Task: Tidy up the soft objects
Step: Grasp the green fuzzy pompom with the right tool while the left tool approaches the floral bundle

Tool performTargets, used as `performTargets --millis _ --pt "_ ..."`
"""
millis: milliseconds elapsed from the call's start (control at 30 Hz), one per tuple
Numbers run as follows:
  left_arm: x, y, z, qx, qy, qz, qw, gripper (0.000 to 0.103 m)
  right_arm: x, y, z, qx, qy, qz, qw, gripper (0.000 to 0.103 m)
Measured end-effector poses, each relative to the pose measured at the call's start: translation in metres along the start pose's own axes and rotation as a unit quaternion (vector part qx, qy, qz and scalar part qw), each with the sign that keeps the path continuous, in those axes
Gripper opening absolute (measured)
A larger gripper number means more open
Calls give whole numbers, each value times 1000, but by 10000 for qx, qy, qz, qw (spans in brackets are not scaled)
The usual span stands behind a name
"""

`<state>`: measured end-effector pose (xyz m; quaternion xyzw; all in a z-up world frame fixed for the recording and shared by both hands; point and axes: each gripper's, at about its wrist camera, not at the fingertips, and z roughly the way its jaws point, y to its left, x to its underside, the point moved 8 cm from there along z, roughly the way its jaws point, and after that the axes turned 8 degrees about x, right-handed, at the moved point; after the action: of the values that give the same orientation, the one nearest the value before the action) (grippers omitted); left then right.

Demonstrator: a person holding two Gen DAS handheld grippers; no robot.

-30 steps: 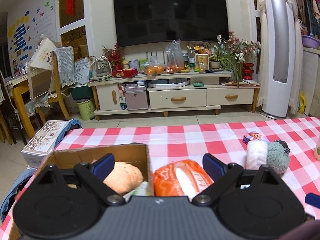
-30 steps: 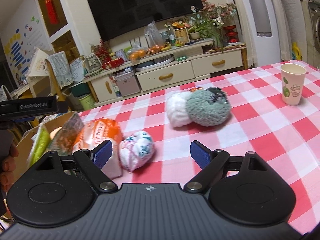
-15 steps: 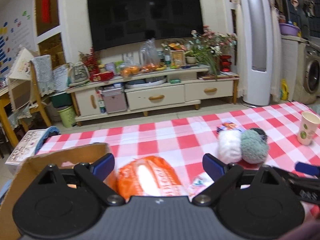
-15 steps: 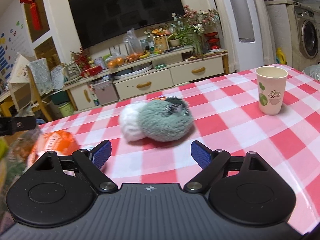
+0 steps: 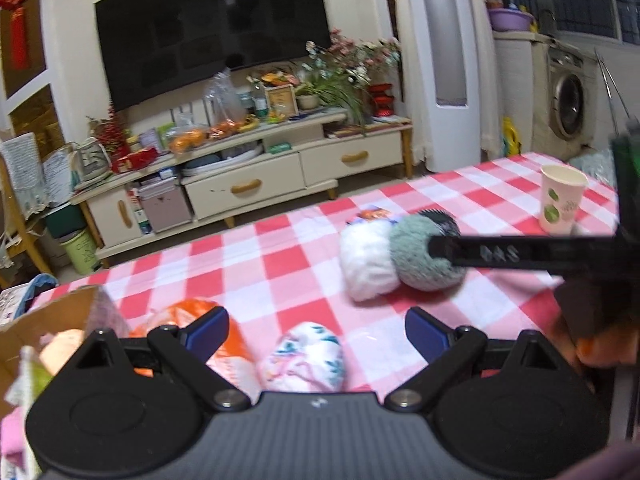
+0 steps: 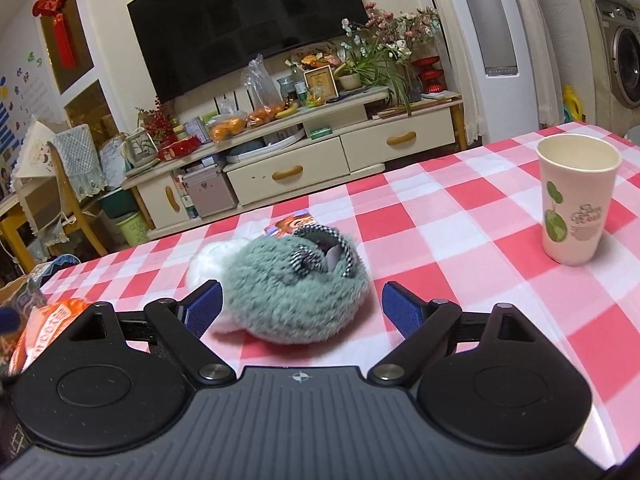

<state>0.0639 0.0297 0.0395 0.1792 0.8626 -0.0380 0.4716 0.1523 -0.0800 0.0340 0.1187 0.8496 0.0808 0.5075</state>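
Observation:
A fluffy grey-green ball (image 6: 296, 300) lies on the red checked tablecloth, touching a white fluffy ball (image 6: 208, 262) on its left. My right gripper (image 6: 298, 304) is open with the green ball between its fingers, not clamped. In the left wrist view the green ball (image 5: 420, 256) and white ball (image 5: 366, 264) lie ahead to the right, with the right gripper's black arm across them. My left gripper (image 5: 316, 326) is open and empty over a small patterned cloth bundle (image 5: 306, 360) and an orange bag (image 5: 224, 344).
A cardboard box (image 5: 48, 320) with soft items stands at the table's left end. A paper cup (image 6: 574, 200) stands at the right. A small printed packet (image 6: 290, 224) lies behind the balls. A TV cabinet is beyond the table.
My right gripper has moved right and forward from the patterned bundle to straddle the green ball. My left gripper has swung right, away from the box, toward the bundle and orange bag.

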Motion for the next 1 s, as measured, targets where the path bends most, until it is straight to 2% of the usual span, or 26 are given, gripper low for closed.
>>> performTargets --millis 200,400,867,1000 --pt "10 -9 22 -23 296 114 9995 95 -3 2 7 -259 115 111 9995 103" --pt "17 -11 38 10 515 -36 9987 95 -5 12 17 -479 181 -38 9987 103" --pt "25 -7 56 -150 779 -67 9968 94 -2 15 32 -487 296 -380 9977 103" --pt "26 -7 58 -184 791 -44 9967 91 -2 16 35 -504 296 -386 9975 103"
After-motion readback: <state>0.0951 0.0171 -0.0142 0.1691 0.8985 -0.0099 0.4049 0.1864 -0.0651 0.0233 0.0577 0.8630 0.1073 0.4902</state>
